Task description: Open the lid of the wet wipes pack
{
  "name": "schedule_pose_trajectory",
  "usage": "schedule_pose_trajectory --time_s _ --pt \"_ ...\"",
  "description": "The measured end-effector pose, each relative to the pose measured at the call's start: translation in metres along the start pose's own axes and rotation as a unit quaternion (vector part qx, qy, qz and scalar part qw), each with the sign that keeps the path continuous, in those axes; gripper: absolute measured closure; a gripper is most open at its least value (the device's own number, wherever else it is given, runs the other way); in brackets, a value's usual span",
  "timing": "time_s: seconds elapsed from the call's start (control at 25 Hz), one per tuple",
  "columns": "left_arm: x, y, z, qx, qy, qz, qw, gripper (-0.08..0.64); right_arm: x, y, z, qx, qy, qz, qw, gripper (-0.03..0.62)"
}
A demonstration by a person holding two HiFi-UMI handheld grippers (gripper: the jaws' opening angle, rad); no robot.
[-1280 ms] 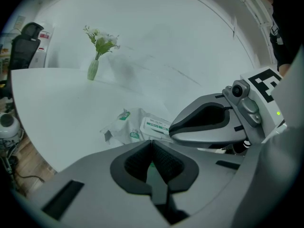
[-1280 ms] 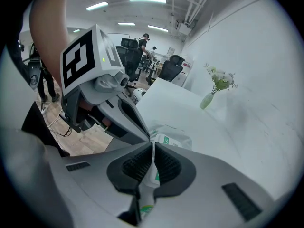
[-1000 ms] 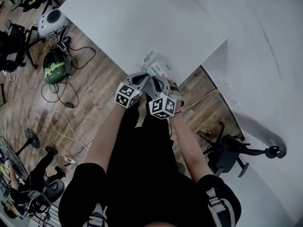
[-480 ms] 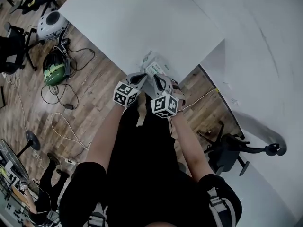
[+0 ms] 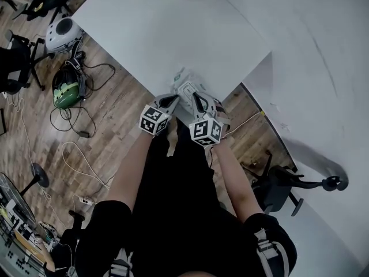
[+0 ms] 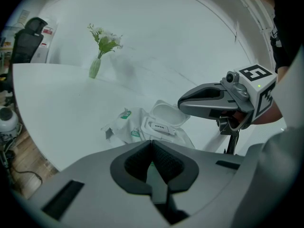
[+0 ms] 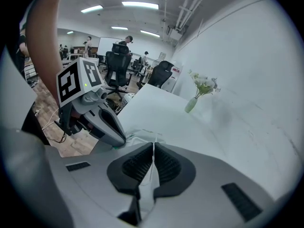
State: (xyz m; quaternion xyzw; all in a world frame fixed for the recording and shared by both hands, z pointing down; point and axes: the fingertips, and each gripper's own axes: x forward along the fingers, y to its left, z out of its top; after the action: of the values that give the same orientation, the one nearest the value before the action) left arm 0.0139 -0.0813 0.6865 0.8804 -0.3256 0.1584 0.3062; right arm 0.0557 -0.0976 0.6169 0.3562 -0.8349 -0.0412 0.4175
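Left gripper (image 6: 151, 143): jaws pressing together, tips sitting at the pack's near edge.
Wet wipes pack (image 6: 129, 127): lying near the table (image 6: 57, 99) edge.
Lid (image 6: 167, 114): standing open.
Right gripper (image 7: 153, 147): jaws pinching a thin white edge, apparently the lid's.

The pack (image 6: 137, 127), by the table's (image 6: 61, 94) near edge, reads "OPEN" on the white seal (image 6: 159, 127) under its raised lid (image 6: 168, 114), and "80" on a green badge (image 6: 135, 133).
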Motion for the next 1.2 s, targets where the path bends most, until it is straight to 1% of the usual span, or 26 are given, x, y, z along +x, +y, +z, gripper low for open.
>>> schedule_pose_trajectory --time_s 0.4,0.68,1.2 --pt "0.001 -0.003 0.0 -0.004 0.003 -0.005 1.0 0.535 -0.001 -0.023 -0.009 0.021 -0.001 -0.023 1.0 0.563" --pt "0.001 0.0 0.002 -0.002 0.001 -0.005 1.0 0.535 0.007 -0.04 -0.017 0.027 0.009 -0.042 0.999 0.558" --pt "0.006 0.002 0.002 -0.002 0.001 -0.007 1.0 0.535 0.026 -0.063 -0.043 0.048 0.026 -0.051 0.997 0.552"
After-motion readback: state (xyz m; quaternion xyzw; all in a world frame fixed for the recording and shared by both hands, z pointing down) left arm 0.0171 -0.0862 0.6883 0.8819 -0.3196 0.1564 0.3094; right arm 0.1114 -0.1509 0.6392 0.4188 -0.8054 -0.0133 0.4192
